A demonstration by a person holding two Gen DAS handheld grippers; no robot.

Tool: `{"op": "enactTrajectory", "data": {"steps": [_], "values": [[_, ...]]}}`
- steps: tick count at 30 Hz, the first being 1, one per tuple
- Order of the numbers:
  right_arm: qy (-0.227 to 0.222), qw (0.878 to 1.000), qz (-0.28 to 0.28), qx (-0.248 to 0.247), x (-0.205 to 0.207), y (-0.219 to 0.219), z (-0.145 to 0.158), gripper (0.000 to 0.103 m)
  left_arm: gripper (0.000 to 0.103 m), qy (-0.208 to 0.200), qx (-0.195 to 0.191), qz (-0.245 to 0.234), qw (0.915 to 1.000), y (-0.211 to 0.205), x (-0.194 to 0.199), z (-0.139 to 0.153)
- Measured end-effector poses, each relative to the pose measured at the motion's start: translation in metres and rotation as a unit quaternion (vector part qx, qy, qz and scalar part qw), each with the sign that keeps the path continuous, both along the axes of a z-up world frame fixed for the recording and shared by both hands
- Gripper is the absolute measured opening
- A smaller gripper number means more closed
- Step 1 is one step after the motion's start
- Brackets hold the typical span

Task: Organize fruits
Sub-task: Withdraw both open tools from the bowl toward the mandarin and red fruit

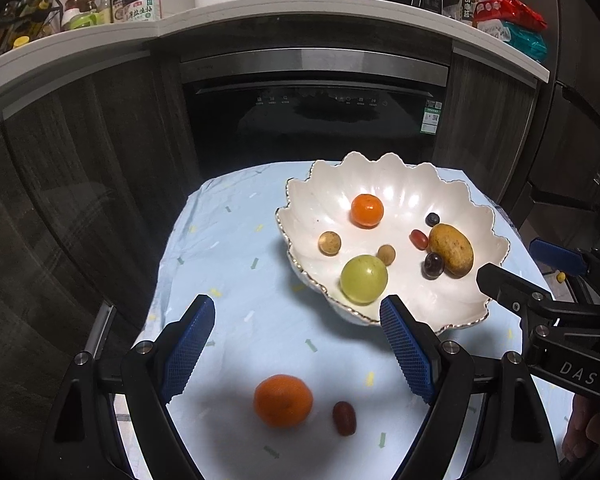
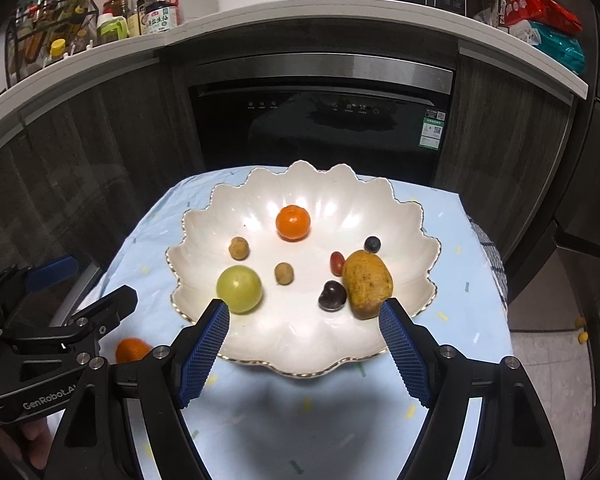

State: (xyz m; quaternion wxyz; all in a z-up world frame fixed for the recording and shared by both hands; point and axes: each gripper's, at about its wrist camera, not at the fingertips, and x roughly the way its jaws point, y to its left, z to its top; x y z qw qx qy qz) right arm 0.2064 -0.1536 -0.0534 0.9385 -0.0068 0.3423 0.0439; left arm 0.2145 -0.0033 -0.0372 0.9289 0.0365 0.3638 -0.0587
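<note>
A white scalloped bowl (image 1: 312,204) (image 2: 204,224) sits on the pale blue cloth. It holds a tangerine (image 1: 367,210) (image 2: 293,222), a green round fruit (image 1: 363,279) (image 2: 239,289), a yellow-brown oblong fruit (image 1: 451,249) (image 2: 367,284), a dark grape (image 1: 433,265) (image 2: 332,296), a red grape tomato (image 1: 418,239) (image 2: 337,263), a blueberry (image 1: 432,219) (image 2: 372,244) and two small brown fruits (image 1: 329,243) (image 2: 239,248). A second tangerine (image 1: 283,401) (image 2: 131,350) and a red grape (image 1: 344,418) lie on the cloth. My left gripper (image 1: 298,354) hangs open above them. My right gripper (image 2: 304,358) hangs open over the bowl's near rim.
The small table stands before a dark built-in oven (image 1: 312,120) between wood-grain cabinets. A white counter (image 1: 260,12) above carries bottles, a rice cooker, a microwave and snack bags. Small yellow bits (image 2: 580,330) lie on the floor at right.
</note>
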Motion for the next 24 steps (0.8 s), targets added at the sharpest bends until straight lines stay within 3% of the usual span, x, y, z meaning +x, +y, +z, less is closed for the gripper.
{"op": "enactTrajectory", "data": {"steps": [24], "values": [[-0.002, 1.000, 0.014, -0.003, -0.022, 0.047, -0.003, 0.078, 0.085, -0.002, 0.009, -0.009, 0.9999, 0.043, -0.026, -0.003]]}}
